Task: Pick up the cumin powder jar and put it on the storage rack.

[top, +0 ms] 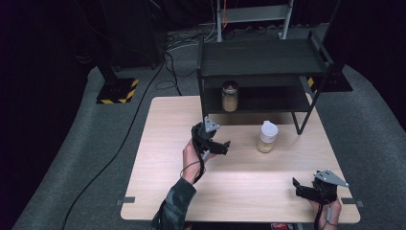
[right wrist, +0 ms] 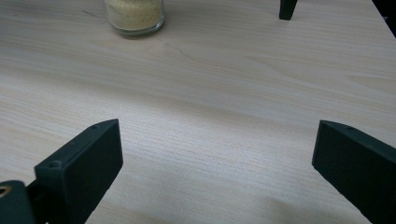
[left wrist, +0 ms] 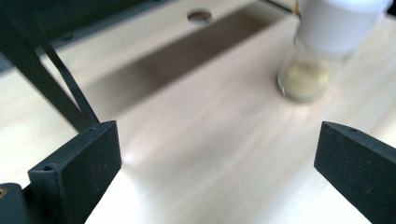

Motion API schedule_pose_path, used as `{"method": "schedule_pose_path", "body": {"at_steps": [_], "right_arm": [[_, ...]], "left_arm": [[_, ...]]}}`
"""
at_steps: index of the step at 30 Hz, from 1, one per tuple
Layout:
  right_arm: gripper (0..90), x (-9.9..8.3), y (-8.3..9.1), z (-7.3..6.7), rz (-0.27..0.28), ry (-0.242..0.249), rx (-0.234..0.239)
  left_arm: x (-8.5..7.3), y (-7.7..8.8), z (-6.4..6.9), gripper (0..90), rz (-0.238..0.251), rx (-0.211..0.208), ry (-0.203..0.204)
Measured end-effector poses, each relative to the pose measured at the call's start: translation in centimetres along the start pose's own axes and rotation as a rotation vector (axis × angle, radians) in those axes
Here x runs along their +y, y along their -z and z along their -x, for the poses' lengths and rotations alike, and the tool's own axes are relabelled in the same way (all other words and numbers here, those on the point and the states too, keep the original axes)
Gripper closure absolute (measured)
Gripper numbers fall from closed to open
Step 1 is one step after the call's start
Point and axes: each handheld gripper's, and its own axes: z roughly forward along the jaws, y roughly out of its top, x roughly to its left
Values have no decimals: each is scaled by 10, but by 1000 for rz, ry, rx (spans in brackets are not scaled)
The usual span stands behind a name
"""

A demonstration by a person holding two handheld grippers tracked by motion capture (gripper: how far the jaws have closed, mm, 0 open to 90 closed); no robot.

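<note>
I'm on the approach: my left hand-held gripper [top: 221, 145], jaws wide and empty, points at the white-lidded jar [top: 267, 137] at its three o'clock on the table [top: 158, 177]. Next, I judge, straddle and close. The right hand-held gripper [top: 300, 188] rests wide, empty.

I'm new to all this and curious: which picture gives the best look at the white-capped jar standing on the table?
The high view: the white-capped jar stands whole and sharp on the table, in front of the black shelf. The left gripper view shows it blurred and cut off at the top; the right gripper view catches its grain-filled base.
</note>
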Motion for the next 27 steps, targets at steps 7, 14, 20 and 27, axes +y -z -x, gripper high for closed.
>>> {"method": "schedule_pose_path", "body": {"at_steps": [7,14,20,27], "right_arm": [[5,1,0,-1,-5,6,-1],[4,1,0,0,-6,3,2],[5,1,-1,0,-7,7,4],[4,2,-1,0,-10,9,5]], "left_arm": [[-62,-4,-2,0,-88,-10,99],[-91,-4,6,0,-125,44,150],[-97,-5,16,0,-130,79,132],[-105,-3,17,0,-101,81,137]]}}
